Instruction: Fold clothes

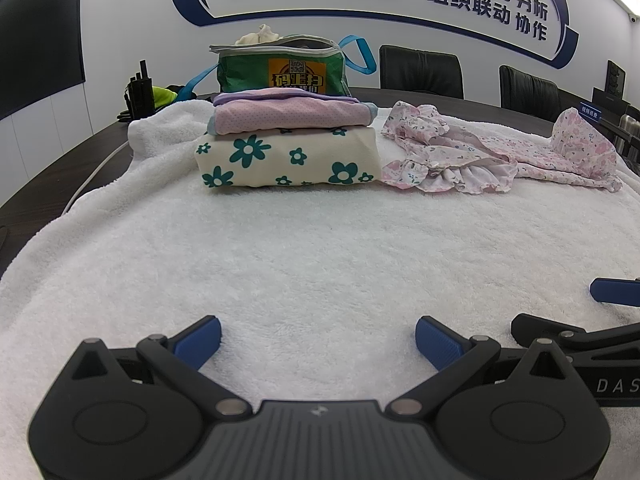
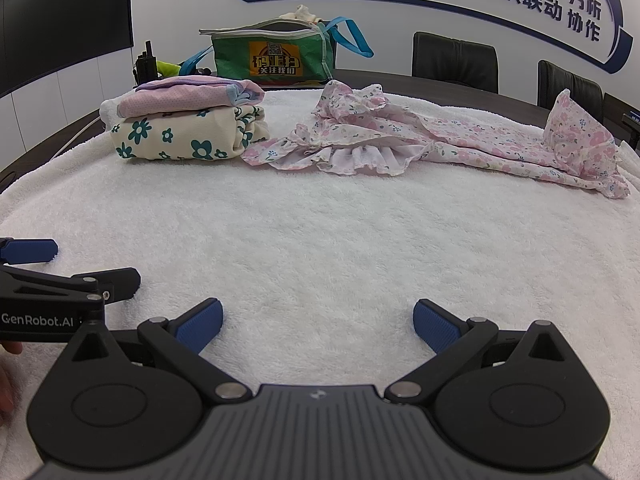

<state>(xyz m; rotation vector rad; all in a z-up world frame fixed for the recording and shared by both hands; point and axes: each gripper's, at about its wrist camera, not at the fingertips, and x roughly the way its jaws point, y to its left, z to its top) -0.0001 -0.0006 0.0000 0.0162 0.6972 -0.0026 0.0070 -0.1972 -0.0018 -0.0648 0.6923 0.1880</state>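
A pink floral ruffled garment (image 1: 480, 156) lies crumpled and unfolded at the far right of the white towel (image 1: 320, 248); it also shows in the right wrist view (image 2: 420, 140). To its left stands a pile of two folded pieces: a pink dotted one (image 1: 288, 114) on a cream one with teal flowers (image 1: 288, 158), also in the right wrist view (image 2: 180, 132). My left gripper (image 1: 318, 338) is open and empty, low over the near towel. My right gripper (image 2: 318, 322) is open and empty beside it, well short of the garment.
A green bag (image 1: 280, 68) with blue straps stands behind the pile on the dark table (image 1: 60, 168). Black chairs (image 1: 420, 66) line the far side. Black radios (image 1: 138, 92) stand at the far left. The towel (image 2: 320, 240) covers most of the table.
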